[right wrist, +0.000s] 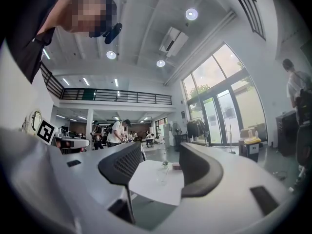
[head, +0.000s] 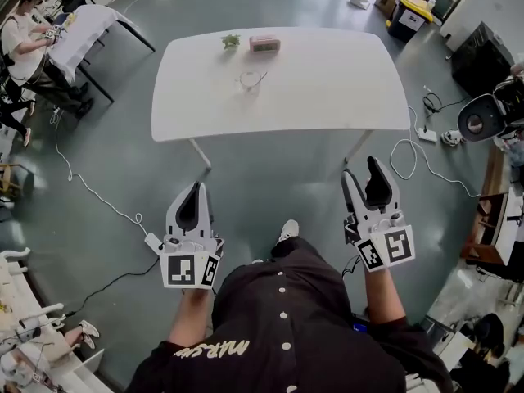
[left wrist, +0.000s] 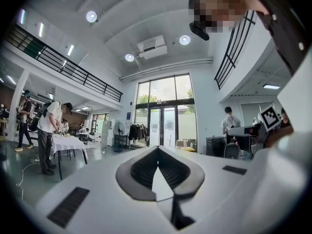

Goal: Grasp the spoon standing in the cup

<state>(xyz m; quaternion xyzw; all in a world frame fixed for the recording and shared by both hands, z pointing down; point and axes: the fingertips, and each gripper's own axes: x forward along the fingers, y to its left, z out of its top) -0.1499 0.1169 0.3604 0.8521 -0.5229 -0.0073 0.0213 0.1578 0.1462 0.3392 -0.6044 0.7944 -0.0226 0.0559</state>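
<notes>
The person is standing back from the white table [head: 327, 97], holding both tools low over the grey floor [head: 270, 195], well apart from everything on the table.

The left hand-held gripper [head: 199, 188] is sitting at 7 o'clock in the head view. In its own view the left hand-held gripper [left wrist: 157, 152] is showing its jaws closed, tips touching, with nothing between them.

The right hand-held gripper [head: 362, 170] is sitting at 5 o'clock. In its own view the right hand-held gripper [right wrist: 161, 147] is showing its jaws spread apart and empty, and the table [right wrist: 146, 189] is appearing in the gap.

The clear cup [head: 251, 80] is standing upright at 12 o'clock, toward the far half of the table. The spoon [head: 257, 76] is leaning inside it, only faintly visible. The cup [right wrist: 162, 176] is also showing between the right jaws, far off.

A small green plant [head: 230, 42] is sitting at 11 o'clock from the cup, and a pink box [head: 264, 44] is lying at 1 o'clock from it, both near the far edge.

A white cable [head: 90, 191] is trailing across the floor at 9 o'clock.
</notes>
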